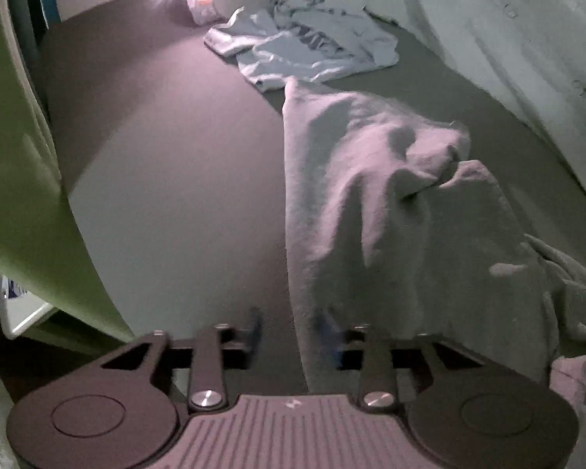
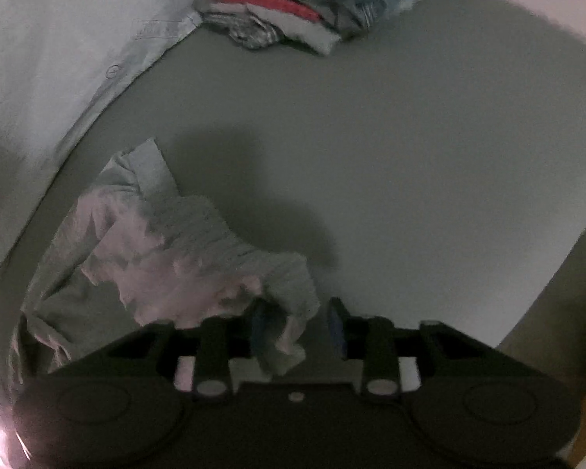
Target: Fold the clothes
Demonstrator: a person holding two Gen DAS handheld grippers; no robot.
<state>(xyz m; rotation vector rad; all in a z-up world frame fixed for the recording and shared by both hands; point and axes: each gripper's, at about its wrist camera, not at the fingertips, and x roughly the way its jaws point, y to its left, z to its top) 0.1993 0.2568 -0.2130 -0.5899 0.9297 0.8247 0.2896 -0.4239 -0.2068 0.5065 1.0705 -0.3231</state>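
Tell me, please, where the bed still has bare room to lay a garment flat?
Left wrist view: bare sheet between the green edge and the crumpled pale cloth; crowded beyond, by the light-blue garment. Right wrist view: a wide bare patch between the folded stack and the crumpled cloth.

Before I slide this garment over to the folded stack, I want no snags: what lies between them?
Nothing: in the right wrist view, bare grey surface separates the crumpled garment from the folded stack.
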